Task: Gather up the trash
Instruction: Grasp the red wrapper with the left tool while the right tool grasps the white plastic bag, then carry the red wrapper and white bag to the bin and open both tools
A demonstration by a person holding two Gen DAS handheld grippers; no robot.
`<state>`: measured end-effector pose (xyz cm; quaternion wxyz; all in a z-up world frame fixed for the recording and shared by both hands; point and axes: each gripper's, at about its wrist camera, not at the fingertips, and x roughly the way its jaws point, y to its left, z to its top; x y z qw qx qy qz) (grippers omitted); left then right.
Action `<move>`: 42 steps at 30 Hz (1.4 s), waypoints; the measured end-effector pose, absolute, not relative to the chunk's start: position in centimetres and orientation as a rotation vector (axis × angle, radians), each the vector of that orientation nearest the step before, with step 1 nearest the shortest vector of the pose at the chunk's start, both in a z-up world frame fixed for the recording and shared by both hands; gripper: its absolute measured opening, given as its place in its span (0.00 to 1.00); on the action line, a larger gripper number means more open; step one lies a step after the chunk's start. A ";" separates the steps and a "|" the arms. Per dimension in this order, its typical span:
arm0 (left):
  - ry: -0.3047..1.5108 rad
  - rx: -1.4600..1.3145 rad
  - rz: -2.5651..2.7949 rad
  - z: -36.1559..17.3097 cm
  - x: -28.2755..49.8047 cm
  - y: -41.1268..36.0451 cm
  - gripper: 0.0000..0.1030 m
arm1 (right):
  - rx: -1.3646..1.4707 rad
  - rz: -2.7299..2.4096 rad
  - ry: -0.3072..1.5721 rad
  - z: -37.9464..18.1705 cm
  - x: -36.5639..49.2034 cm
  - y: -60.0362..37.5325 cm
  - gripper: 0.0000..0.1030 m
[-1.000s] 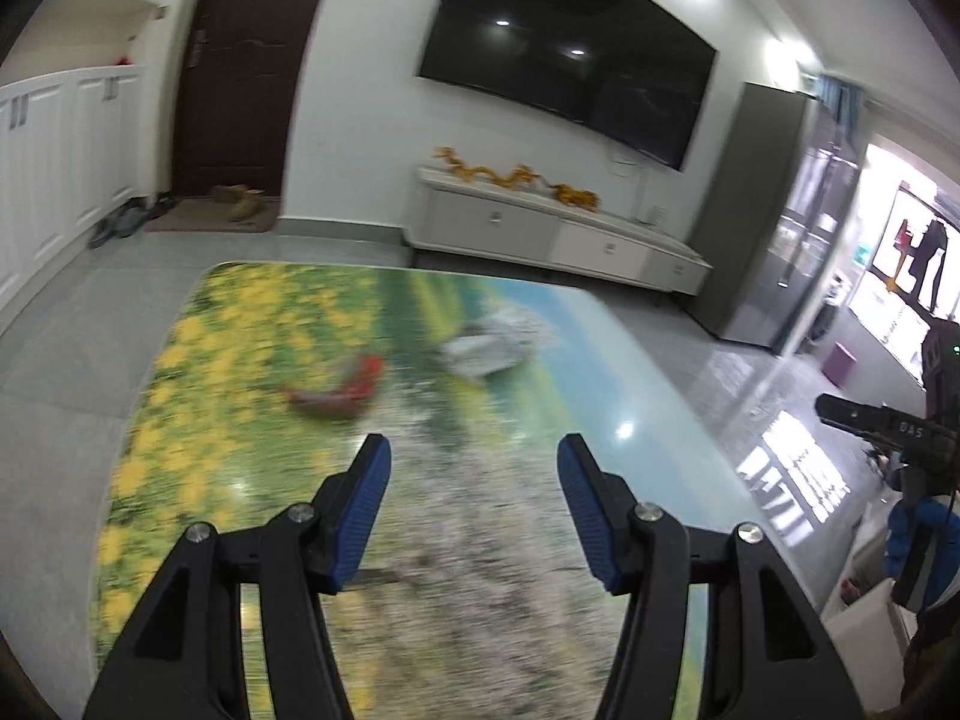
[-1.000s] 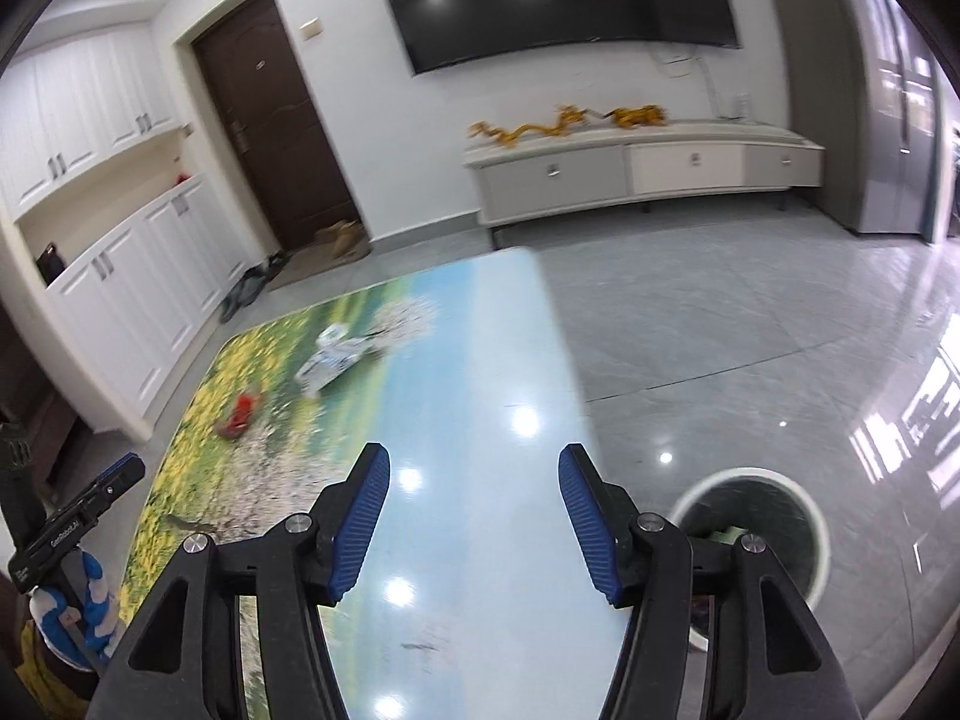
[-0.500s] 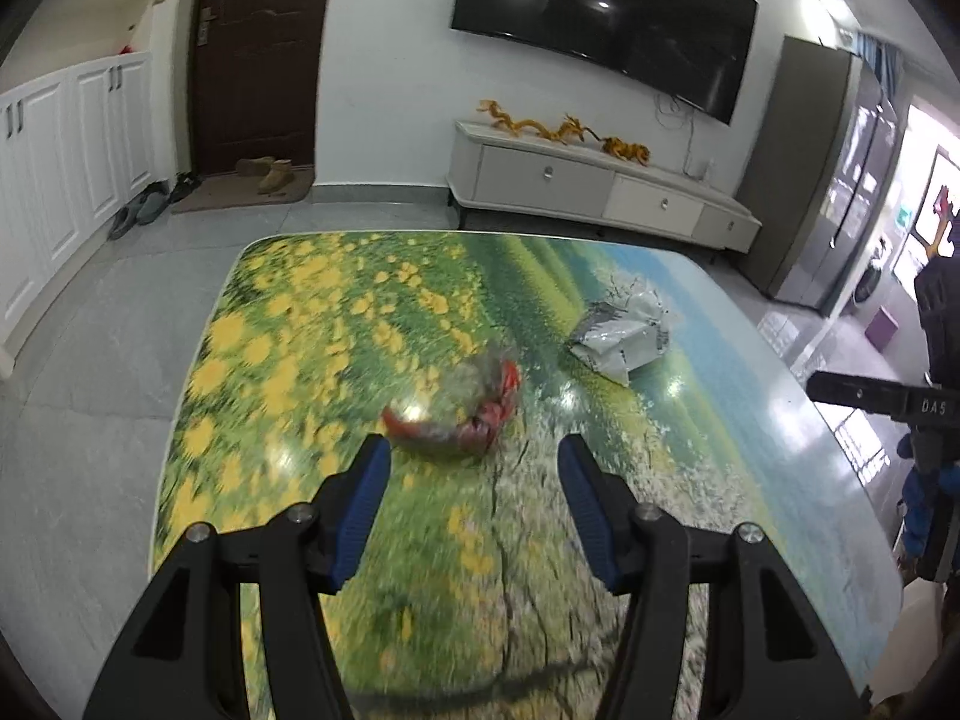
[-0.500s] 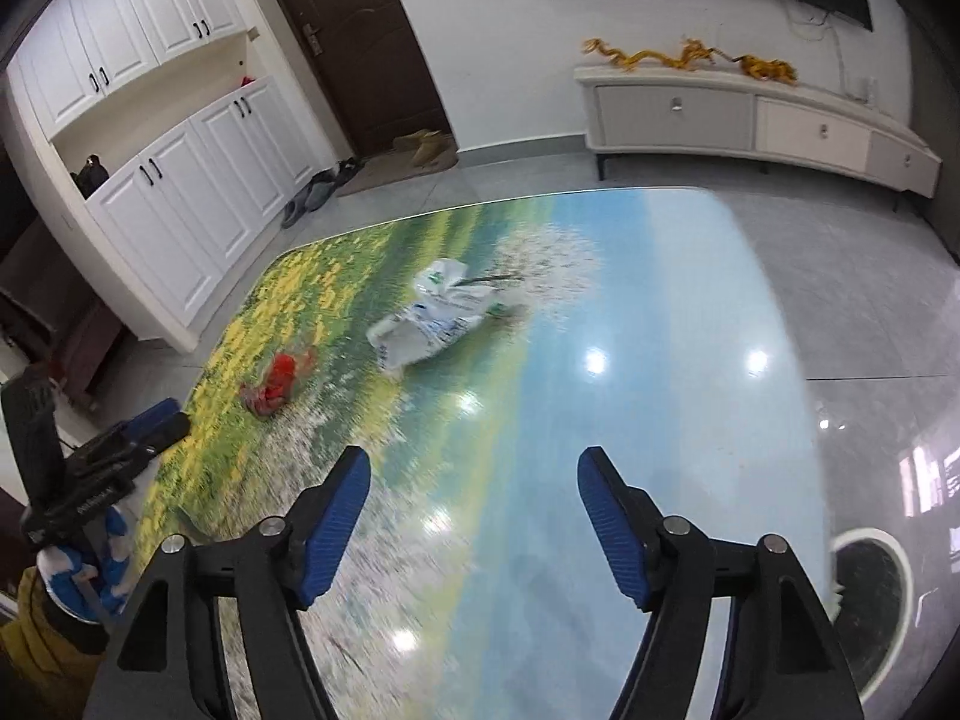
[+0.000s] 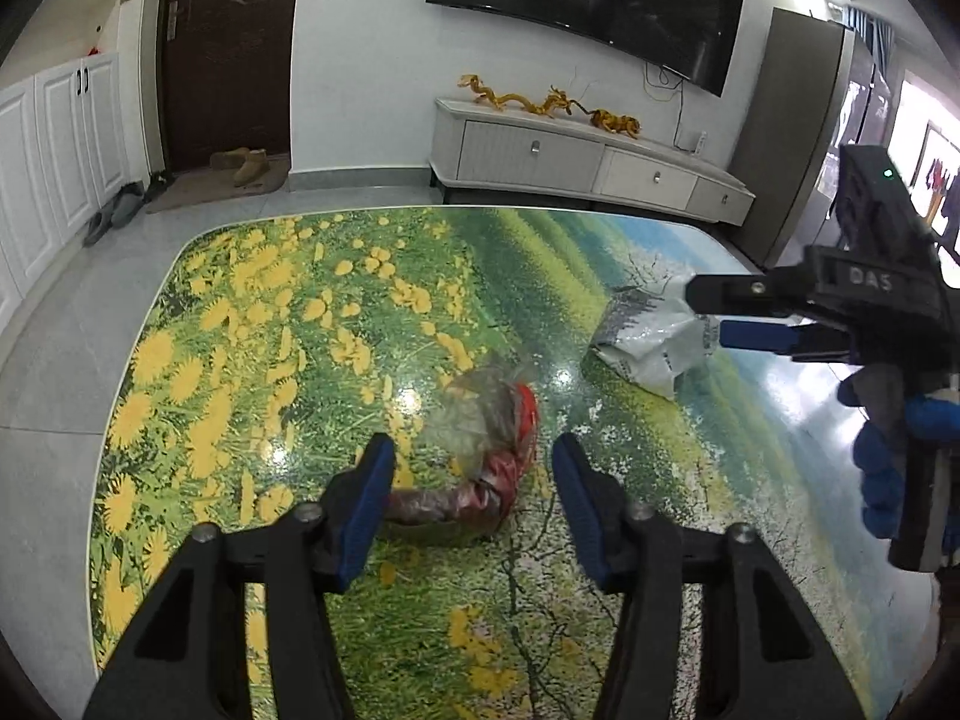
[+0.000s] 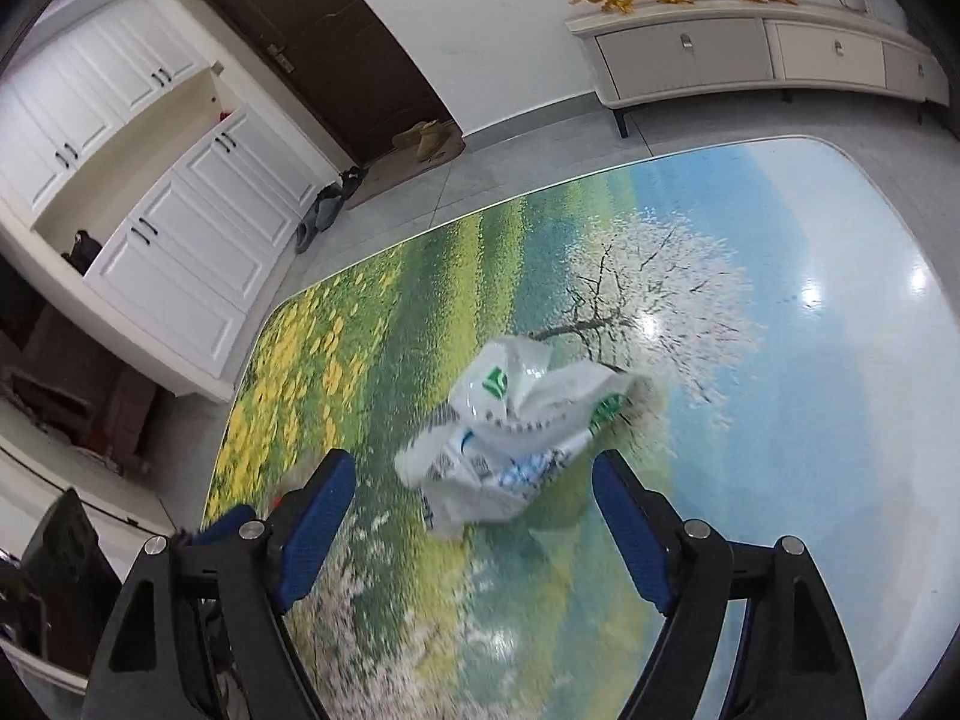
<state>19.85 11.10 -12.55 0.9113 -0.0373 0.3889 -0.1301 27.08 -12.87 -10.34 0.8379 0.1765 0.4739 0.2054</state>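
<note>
Tabletop (image 5: pixel 252 324), glossy, flower-meadow print. Surroundings left to right: white cabinets (image 5: pixel 54 138), dark door (image 5: pixel 231 42), TV (image 5: pixel 588 6) above a low console (image 5: pixel 588 162). Nothing blocks either piece of trash.

Left claw (image 5: pixel 473 501): jaws apart and closing, red wrapper (image 5: pixel 489 450) between them, left pad seems to touch it.

Right claw (image 6: pixel 474 525): jaws wide and opening, white bag (image 6: pixel 510 420) between the tips, untouched

A large black wall-mounted television (image 5: pixel 591 3) hangs on the far white wall above a long pale low cabinet (image 5: pixel 585 159). Left stands a dark brown door (image 5: pixel 231 51); white panelled cupboards (image 6: pixel 192 228) line the glossy grey tiled floor (image 5: pixel 54 330).
</note>
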 end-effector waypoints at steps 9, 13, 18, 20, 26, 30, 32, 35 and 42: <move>0.849 -0.117 -0.297 -13.3 20.3 11.4 0.15 | 0.370 0.447 1.002 -10.9 26.4 -12.3 0.27; 0.836 -0.121 -0.285 -13.1 19.5 11.3 0.14 | 0.359 0.472 0.969 -9.6 24.6 -12.8 0.22; 0.819 -0.144 -0.298 -12.4 17.8 10.5 0.14 | 0.357 0.466 0.925 -7.5 21.0 -14.9 0.20; 0.804 -0.150 -0.316 -11.9 16.9 9.8 0.14 | 0.358 0.455 0.912 -6.7 19.3 -16.0 0.20; 0.777 -0.185 -0.368 -10.0 14.7 7.5 0.14 | 0.349 0.402 0.833 -3.2 12.8 -21.1 0.20; 0.748 -0.200 -0.407 -8.2 13.3 5.5 0.14 | 0.344 0.367 0.787 -1.3 9.5 -24.2 0.20; 0.727 -0.193 -0.427 -7.1 12.3 4.3 0.14 | 0.322 0.348 0.764 -0.4 7.6 -25.6 0.20; 0.705 -0.178 -0.452 -5.7 11.2 2.6 0.14 | 0.311 0.332 0.745 0.2 5.6 -27.0 0.20; 0.709 -0.136 -0.510 -4.3 9.7 -1.9 0.14 | 0.309 0.270 0.706 0.8 1.6 -31.3 0.20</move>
